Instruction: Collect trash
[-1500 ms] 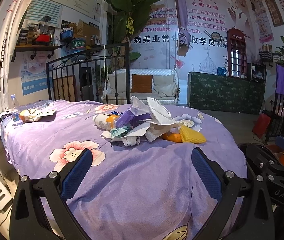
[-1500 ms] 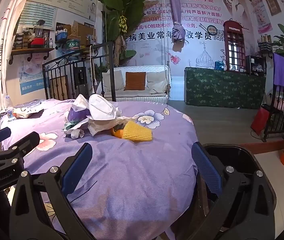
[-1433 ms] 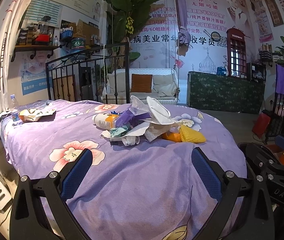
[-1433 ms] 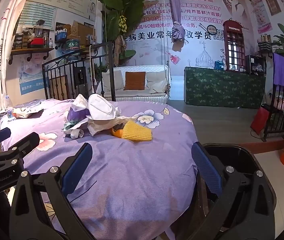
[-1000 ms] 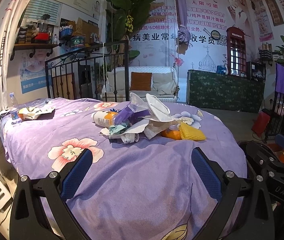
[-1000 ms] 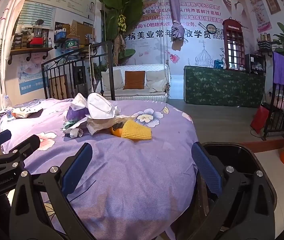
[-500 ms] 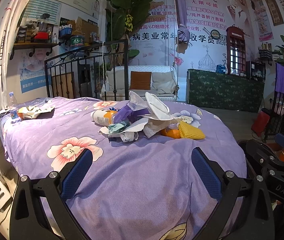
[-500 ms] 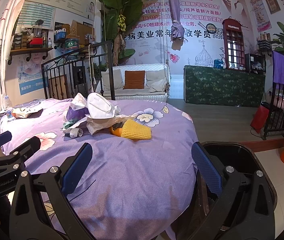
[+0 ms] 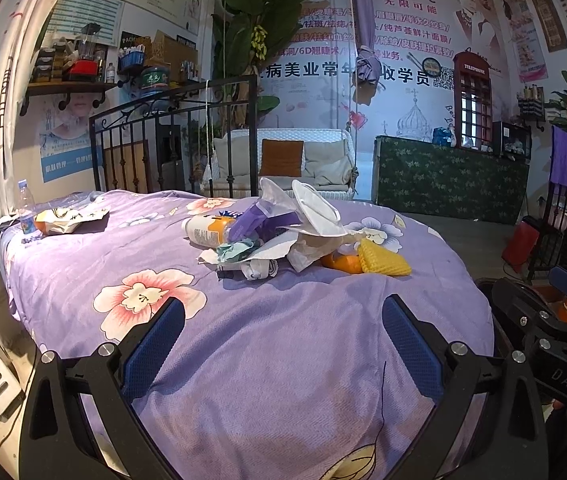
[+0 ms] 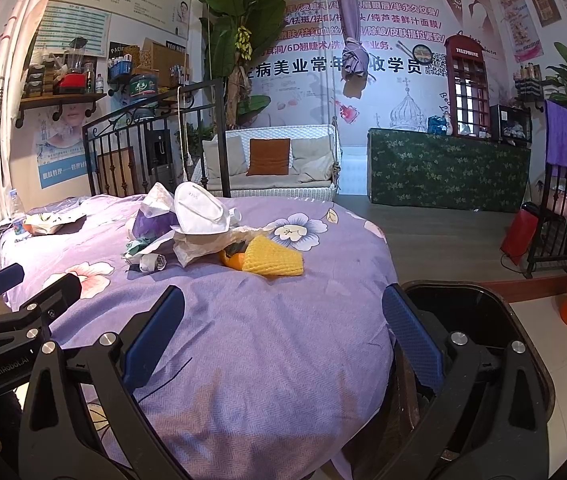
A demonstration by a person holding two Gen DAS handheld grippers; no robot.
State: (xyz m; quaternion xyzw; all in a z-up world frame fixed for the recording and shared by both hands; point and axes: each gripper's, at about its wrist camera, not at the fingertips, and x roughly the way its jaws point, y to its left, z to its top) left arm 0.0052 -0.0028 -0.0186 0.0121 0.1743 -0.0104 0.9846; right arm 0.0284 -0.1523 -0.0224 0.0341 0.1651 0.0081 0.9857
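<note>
Firstly, left wrist view: left gripper [image 9: 281, 344] spread wide, empty, low over the purple bedspread [image 9: 283, 380]; trash pile [image 9: 283, 236] straight ahead and well apart, stretched left to right across the line of the fingers. Next, right wrist view: right gripper [image 10: 281, 344] likewise spread wide and empty; same trash pile [image 10: 203, 236] ahead and off to the left, yellow sponge [image 10: 273, 260] at its nearer end, black bin [image 10: 523, 332] just right of the right finger. Judged: right gripper nearer to sponge and bin.

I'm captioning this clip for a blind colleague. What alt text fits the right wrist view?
The open right claw hovers above a purple floral bedsheet, short of a trash pile: a white face mask, crumpled paper and a yellow foam net. A black bin stands at the bed's right edge; the left claw shows lower left.
</note>
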